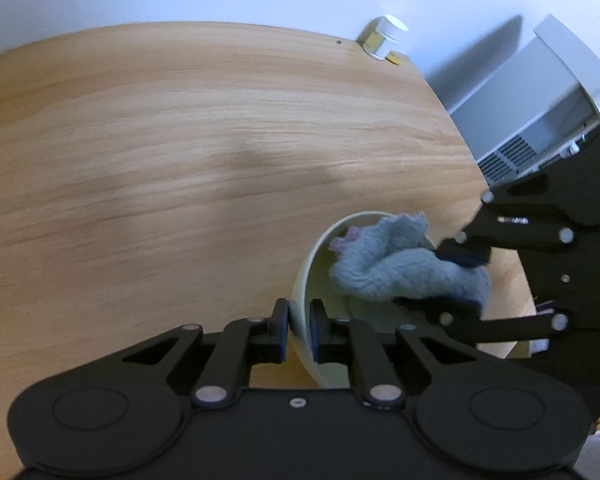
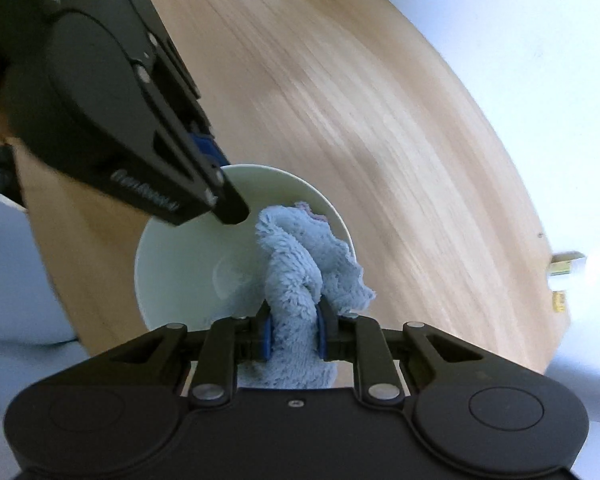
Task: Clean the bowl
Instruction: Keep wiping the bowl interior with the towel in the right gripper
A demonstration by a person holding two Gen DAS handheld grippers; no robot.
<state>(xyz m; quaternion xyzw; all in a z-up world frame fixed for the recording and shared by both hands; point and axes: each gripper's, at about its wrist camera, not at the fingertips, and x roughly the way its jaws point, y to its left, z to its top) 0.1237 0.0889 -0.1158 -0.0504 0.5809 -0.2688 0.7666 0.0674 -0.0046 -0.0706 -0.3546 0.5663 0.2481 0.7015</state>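
A pale green bowl (image 1: pixel 300 280) is tipped on its side above the wooden table. My left gripper (image 1: pixel 299 330) is shut on the bowl's rim, one pad inside and one outside. My right gripper (image 2: pixel 293 332) is shut on a fluffy blue cloth (image 2: pixel 296 256) and presses it into the bowl (image 2: pixel 180 256). In the left wrist view the cloth (image 1: pixel 400 264) fills the bowl's mouth, with the right gripper (image 1: pixel 456 280) coming in from the right. In the right wrist view the left gripper (image 2: pixel 228 204) grips the bowl's far rim.
The wooden table (image 1: pixel 180 160) spreads out to the left and behind the bowl. A small white jar with a yellow label (image 1: pixel 384 38) stands at its far edge by the white wall. A white appliance (image 1: pixel 540 100) stands beyond the table's right edge.
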